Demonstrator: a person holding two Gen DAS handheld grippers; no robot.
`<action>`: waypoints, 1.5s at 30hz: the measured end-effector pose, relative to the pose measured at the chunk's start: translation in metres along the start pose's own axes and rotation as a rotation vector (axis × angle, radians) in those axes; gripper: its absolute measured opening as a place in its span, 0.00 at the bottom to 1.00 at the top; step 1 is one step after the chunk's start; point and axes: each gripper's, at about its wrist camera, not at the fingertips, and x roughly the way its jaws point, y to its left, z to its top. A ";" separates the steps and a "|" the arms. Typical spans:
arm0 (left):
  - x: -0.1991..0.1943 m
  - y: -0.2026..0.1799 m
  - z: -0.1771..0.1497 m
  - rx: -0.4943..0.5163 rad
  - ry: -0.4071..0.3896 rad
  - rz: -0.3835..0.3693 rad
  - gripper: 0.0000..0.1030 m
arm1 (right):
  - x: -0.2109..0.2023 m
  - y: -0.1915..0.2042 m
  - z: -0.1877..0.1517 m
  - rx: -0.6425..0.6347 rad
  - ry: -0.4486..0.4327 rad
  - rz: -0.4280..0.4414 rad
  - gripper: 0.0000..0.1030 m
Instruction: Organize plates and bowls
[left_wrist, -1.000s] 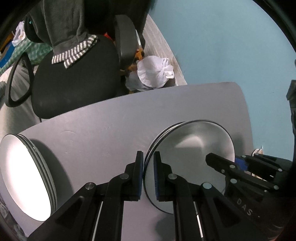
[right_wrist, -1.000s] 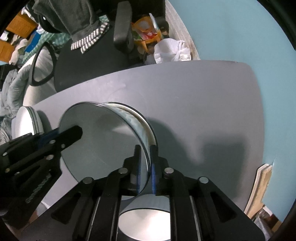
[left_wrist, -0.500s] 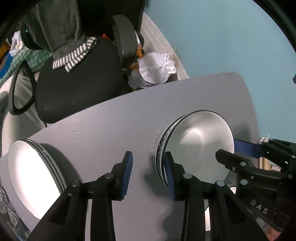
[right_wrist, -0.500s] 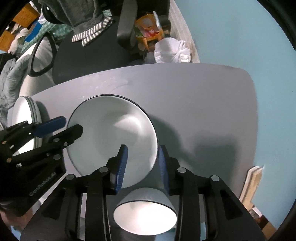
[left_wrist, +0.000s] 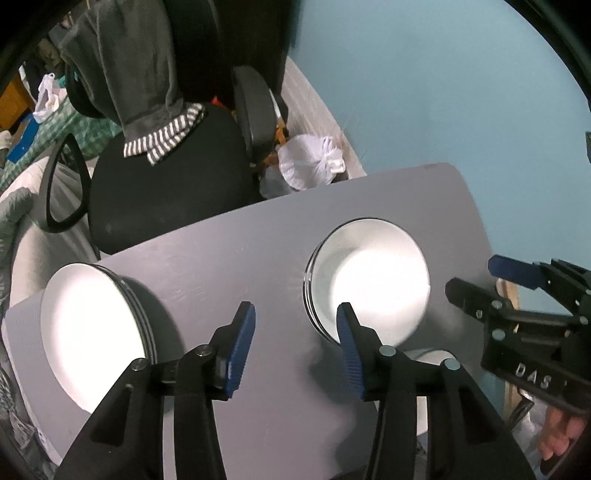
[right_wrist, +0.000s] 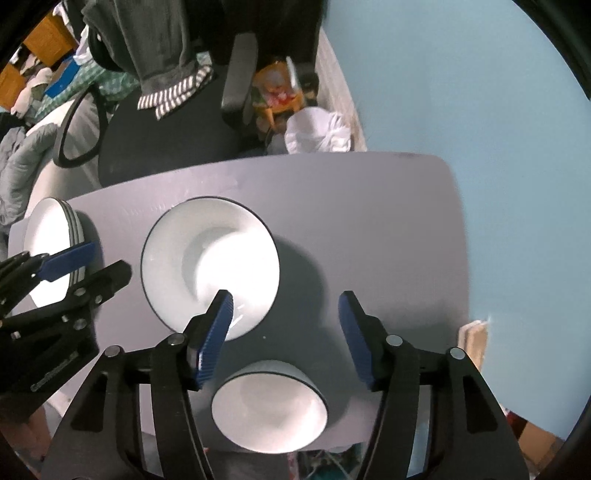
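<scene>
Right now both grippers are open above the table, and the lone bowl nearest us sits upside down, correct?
Not quite. In the right wrist view the bowl stands upright, its white inside facing up. The left gripper and the right gripper are indeed open above the table, holding nothing.

Released: deep plate (right_wrist: 210, 269) now flat on the stack (left_wrist: 365, 284) on the grey table (right_wrist: 369, 221), no longer tilted on edge between both sets of pads. Left gripper (left_wrist: 295, 343) jaws just opened, nothing between them. Right gripper (right_wrist: 286, 336) jaws likewise just opened and empty. Both lifted clear, with more tabletop in view.
</scene>
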 end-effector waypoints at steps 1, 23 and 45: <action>-0.007 0.000 -0.002 0.001 -0.012 -0.001 0.48 | -0.005 0.001 -0.001 0.001 -0.012 -0.004 0.58; -0.105 -0.002 -0.036 0.069 -0.166 -0.073 0.64 | -0.109 0.011 -0.038 0.105 -0.242 -0.004 0.63; -0.145 -0.018 -0.067 0.185 -0.213 -0.109 0.70 | -0.154 0.011 -0.085 0.204 -0.319 -0.015 0.63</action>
